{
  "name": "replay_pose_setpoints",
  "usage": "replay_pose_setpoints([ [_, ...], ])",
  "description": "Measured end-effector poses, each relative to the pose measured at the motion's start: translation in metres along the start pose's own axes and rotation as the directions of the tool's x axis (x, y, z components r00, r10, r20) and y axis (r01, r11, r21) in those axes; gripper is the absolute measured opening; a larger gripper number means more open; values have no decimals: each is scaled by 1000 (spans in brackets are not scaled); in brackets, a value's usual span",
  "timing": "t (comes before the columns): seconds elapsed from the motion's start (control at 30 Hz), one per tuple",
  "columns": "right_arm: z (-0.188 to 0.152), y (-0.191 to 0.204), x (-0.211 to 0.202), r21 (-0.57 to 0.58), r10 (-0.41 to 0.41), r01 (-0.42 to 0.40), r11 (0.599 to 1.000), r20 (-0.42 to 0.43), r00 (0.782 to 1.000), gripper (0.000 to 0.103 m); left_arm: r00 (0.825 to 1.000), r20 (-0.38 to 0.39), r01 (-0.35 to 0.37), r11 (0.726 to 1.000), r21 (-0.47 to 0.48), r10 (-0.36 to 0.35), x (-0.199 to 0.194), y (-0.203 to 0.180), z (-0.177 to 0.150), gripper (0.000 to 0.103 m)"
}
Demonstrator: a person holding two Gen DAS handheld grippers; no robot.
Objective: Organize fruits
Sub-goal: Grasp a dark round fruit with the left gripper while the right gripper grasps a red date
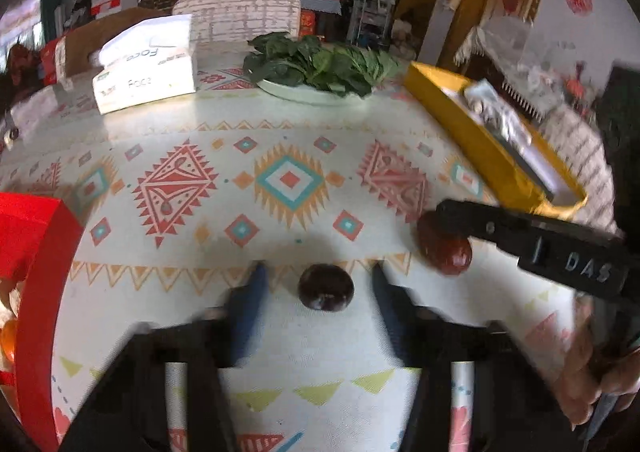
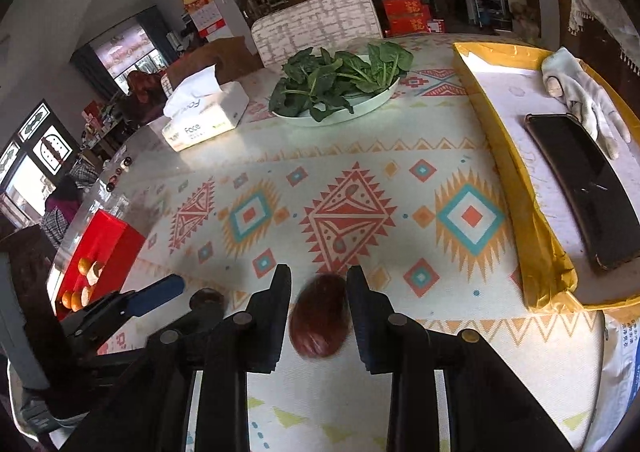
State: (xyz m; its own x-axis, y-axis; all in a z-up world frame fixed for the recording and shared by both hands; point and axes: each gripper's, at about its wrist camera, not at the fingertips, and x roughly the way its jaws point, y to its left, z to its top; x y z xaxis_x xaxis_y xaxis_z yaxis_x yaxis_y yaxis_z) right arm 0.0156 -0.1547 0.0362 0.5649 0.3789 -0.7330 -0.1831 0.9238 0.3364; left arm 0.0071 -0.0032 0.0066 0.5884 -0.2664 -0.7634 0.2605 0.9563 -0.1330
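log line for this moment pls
left hand-held gripper open around dark fruit | right hand-held gripper open around red fruit | both fruits on tablecloth | red box holds oranges

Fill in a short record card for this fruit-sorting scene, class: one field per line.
Surface: patterned tablecloth
Left gripper: open, fingers either side of small dark round fruit
Right gripper: open, fingers either side of reddish-brown oval fruit
Red box: left edge, holds orange fruits
Yellow tray: black phone, white glove
Far side: plate of leafy greens, tissue box
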Motion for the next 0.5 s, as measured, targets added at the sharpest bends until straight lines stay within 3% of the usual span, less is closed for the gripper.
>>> replay_pose_setpoints([
  [0.1,-2,3,4,-14,0,0,1000,-11,1000,32,1000,2,5,1000,17,-5,1,-3,-4,27],
  [0.3,-5,0,11,-15,-20,20,1000,-12,1000,33,997,11,72,996,-45,-72,0,9,-5,26],
  [0.5,-11,13,19,-85,-101,99,991,-19,995,36,995,22,100,991,-87,-98,-1,16,-5,27],
])
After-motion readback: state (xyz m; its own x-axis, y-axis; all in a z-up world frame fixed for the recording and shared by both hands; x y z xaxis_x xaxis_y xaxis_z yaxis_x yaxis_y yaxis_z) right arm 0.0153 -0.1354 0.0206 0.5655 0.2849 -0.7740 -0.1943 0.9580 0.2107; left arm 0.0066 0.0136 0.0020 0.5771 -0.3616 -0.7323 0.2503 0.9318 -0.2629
